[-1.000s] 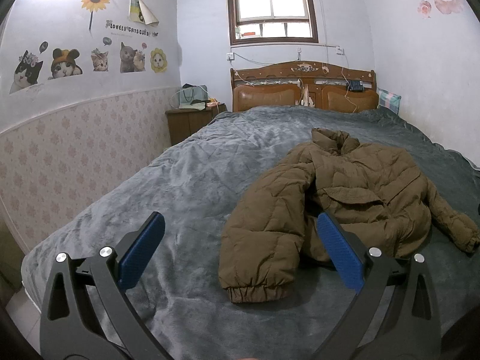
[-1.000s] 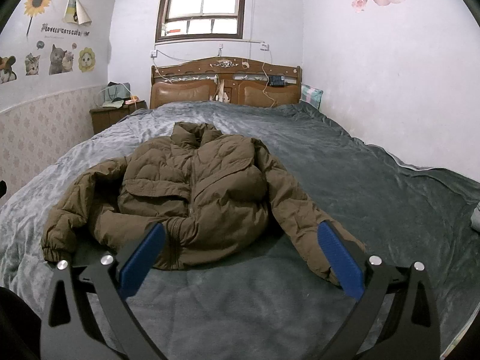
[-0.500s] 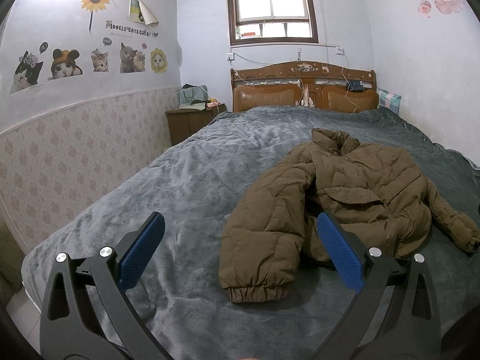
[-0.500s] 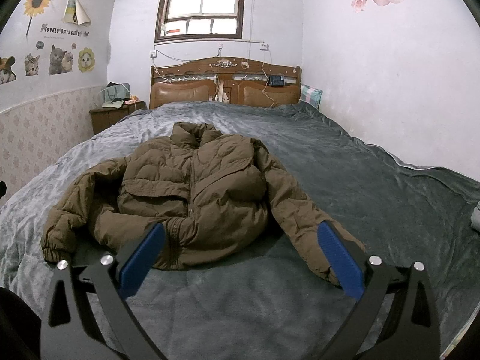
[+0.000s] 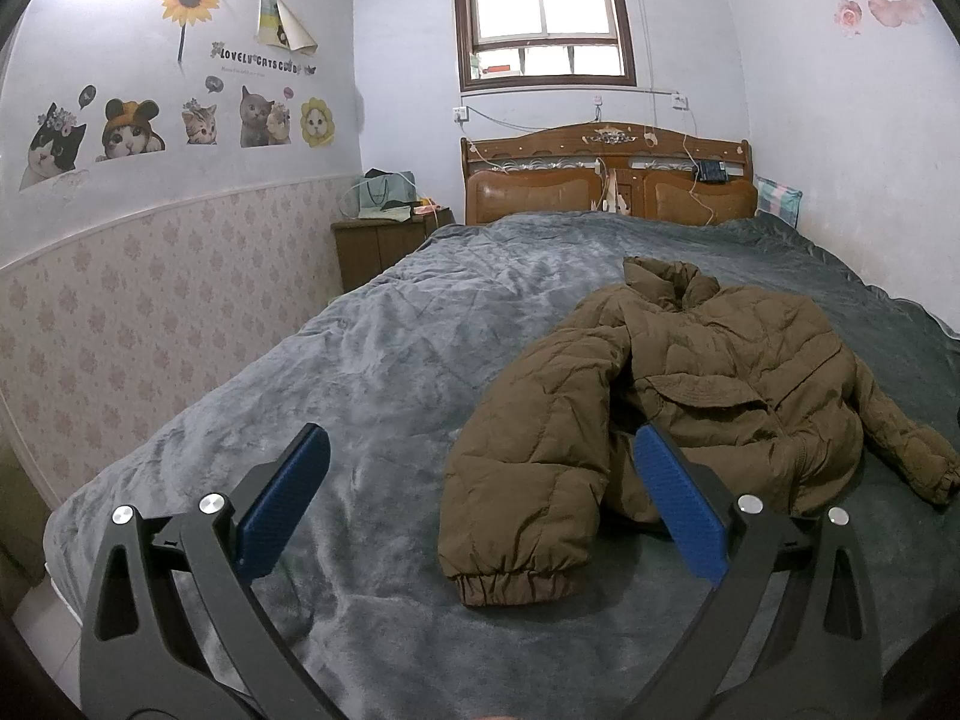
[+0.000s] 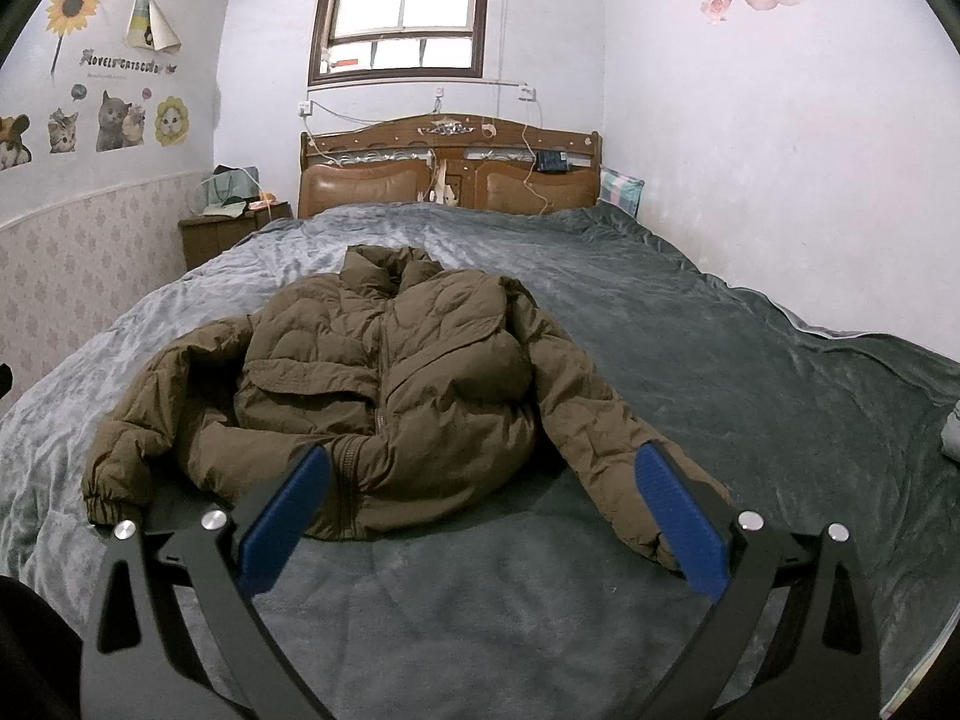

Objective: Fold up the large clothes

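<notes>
The left claw (image 5: 480, 480) hangs spread wide and empty above the near end of the bed (image 5: 360, 372), its blue pads (image 5: 282, 504) well clear of any cloth. Just ahead and a little to its right lies the left sleeve (image 5: 528, 468) of the brown puffer jacket (image 5: 708, 384), cuff (image 5: 516, 585) nearest the camera. The jacket itself rests face up in the middle of the grey blanket (image 6: 750, 360), collar (image 6: 384, 264) toward the headboard (image 6: 450, 174), body bunched and hem rumpled. The right sleeve (image 6: 606, 444) trails out toward the right claw (image 6: 480, 486), which is likewise released and holding nothing. No fold looks started. A sound first move, I judge, is to pinch each sleeve near its cuff, taking only the top layer of padding, and draw both outward to flatten the body before folding. The quilted fabric looks slippery and springy, so a deep bite should hold better than a fingertip nip.
</notes>
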